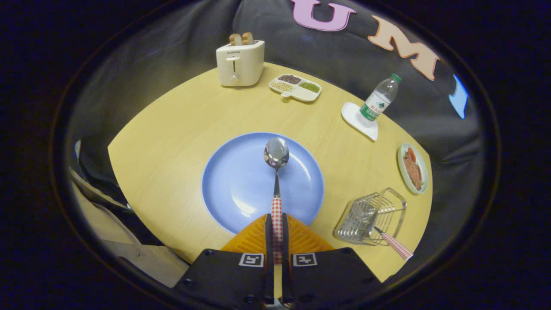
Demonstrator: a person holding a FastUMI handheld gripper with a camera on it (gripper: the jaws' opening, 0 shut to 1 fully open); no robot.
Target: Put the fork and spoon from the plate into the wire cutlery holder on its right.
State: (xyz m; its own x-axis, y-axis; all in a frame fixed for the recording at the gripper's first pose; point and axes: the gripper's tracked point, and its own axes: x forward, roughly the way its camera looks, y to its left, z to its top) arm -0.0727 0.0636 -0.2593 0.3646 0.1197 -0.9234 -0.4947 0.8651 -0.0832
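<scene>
My gripper (277,220) is shut on the red-and-white checked handle of the spoon (276,165). The spoon points straight ahead from the fingers, its shiny bowl over the far half of the blue plate (234,181). It looks lifted a little off the plate, but I cannot tell for sure. The wire cutlery holder (371,216) stands to the right of the plate, beside the fingers. A second utensil with the same checked handle (395,244) leans in the holder with its handle sticking out toward me; its head is hidden by the wires.
On the round wooden table (172,129) beyond the plate stand a white toaster (239,63) with toast, a divided dish of beans (295,87), and a water bottle (380,100) on a white coaster. A small plate of food (413,167) lies behind the holder.
</scene>
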